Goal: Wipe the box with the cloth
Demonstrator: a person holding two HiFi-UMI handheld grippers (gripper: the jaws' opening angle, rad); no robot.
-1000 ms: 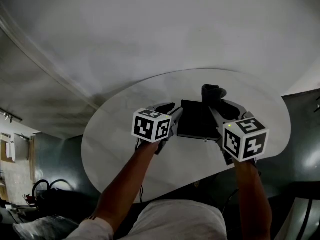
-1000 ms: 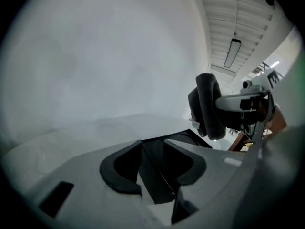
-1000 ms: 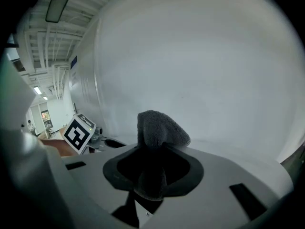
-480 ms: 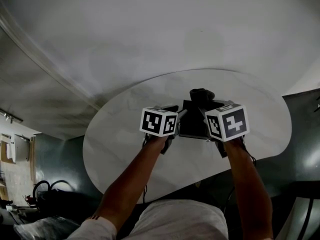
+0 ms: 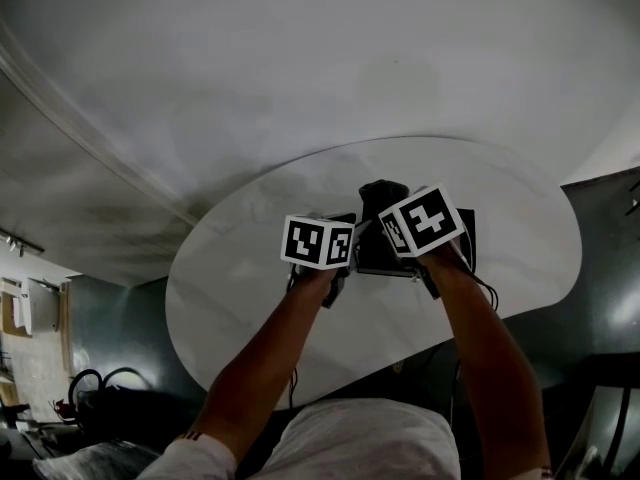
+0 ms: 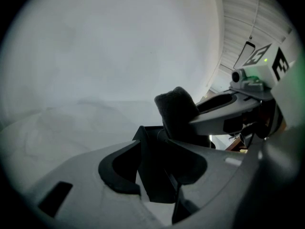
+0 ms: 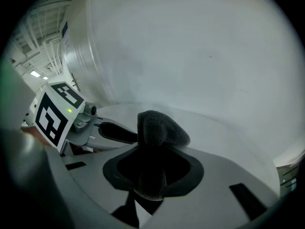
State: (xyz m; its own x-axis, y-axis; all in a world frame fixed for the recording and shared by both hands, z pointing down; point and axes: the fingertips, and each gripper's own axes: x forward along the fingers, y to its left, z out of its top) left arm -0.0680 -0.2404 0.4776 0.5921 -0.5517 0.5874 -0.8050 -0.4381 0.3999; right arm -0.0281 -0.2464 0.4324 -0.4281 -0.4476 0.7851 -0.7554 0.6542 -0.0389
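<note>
Right gripper: fingers pinched shut on the cloth. A dark fold sits between the pads, and the rest bunches up in a rounded wad just past the fingertips.

Left gripper: fingers spread wide. The near corner of the box stands between them. A pale gap shows beside one pad, so I read this as straddling the box, not clamping it.

Outward from the left fingers: the cloth wad and the right gripper's fingers hang just beyond the box corner, close in. The two grippers are near each other.

Under both sets of fingers is the pale round table. The box lies flat on it, dark and low.

Risks, as I judge them:
- The box may skid on the smooth table once the cloth drags across it, because the left fingers have not closed on it.
- The cloth may pull out of the right fingers. Only a fold is pinched, and a wipe tugs against that fold.
- The right fingertips may scrape the box if pressed too steeply, since the wad sits ahead of them rather than under them.
- The grippers may knock together, working this close.

Containers: the box is the only one. I cannot tell whether it is lidded or open, and no contents are visible.
</note>
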